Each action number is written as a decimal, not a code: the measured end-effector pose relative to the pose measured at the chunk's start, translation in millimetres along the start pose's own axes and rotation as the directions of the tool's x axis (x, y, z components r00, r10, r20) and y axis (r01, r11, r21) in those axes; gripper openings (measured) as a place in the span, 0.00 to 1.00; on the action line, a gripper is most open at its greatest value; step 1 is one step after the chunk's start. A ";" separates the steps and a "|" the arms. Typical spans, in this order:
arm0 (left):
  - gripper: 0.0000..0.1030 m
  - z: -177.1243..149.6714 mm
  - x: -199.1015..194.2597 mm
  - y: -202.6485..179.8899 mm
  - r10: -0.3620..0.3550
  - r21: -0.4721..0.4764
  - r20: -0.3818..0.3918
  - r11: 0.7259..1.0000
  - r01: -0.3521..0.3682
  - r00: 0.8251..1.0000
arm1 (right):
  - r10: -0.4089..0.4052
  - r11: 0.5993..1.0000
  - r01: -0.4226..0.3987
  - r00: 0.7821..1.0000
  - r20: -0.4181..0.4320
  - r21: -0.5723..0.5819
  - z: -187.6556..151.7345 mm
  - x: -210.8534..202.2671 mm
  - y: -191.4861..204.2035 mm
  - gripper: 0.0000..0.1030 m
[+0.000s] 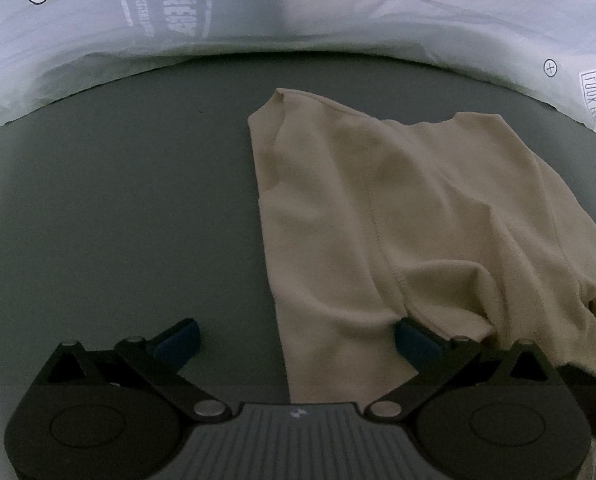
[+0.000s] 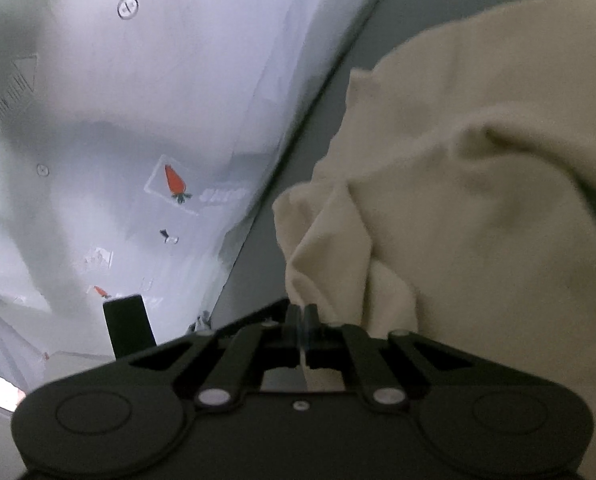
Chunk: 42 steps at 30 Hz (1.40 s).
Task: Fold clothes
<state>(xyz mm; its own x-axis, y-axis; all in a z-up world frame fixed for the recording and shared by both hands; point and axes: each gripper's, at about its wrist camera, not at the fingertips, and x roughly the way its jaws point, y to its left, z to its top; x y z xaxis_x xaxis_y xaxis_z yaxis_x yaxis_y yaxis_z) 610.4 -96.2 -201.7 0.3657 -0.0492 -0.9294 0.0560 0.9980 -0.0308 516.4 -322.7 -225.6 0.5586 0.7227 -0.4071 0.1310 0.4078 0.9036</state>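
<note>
A cream-coloured garment [image 1: 398, 216] lies partly folded on a dark grey table [image 1: 118, 220], with a stitched seam running down its middle. My left gripper [image 1: 298, 340] points down over the garment's near edge with its jaws wide open; the cloth passes between the blue pads [image 1: 414, 344] but nothing presses on it. In the right wrist view the same garment [image 2: 458, 200] rises in bunched folds, and my right gripper [image 2: 300, 316] is shut on a thin edge of the cloth that runs back between its fingers.
A white printed sheet [image 1: 298, 20] with text and cross marks hangs behind the table's far edge. It also fills the left of the right wrist view, showing a red carrot picture [image 2: 175, 182]. A black rectangular object [image 2: 129, 326] stands low left.
</note>
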 end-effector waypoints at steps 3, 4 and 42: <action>1.00 1.6 -1.9 7.3 -0.013 -0.029 -0.003 0.999 0.013 1.000 | -0.011 1.000 0.011 0.999 -0.031 0.011 -5.8 10.4 -0.9 0.02; 1.00 1.7 -4.4 12.4 -0.020 -0.051 0.001 0.999 0.020 1.000 | -0.029 1.000 0.028 0.999 -0.042 -0.007 -8.1 13.5 1.1 0.02; 0.50 21.8 -21.6 -25.5 -0.309 -0.050 0.007 0.950 0.309 0.951 | -0.022 0.878 -0.024 0.996 0.091 0.479 -13.4 -41.4 -73.6 0.27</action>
<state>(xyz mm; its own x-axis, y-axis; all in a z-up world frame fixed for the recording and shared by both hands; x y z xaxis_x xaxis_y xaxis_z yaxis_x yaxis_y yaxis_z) 621.4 -121.4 -172.8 0.3369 -0.3551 -0.8720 0.1196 0.9348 -0.3344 472.7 -375.2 -277.0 0.6275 0.6601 -0.4129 0.4934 0.0730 0.8667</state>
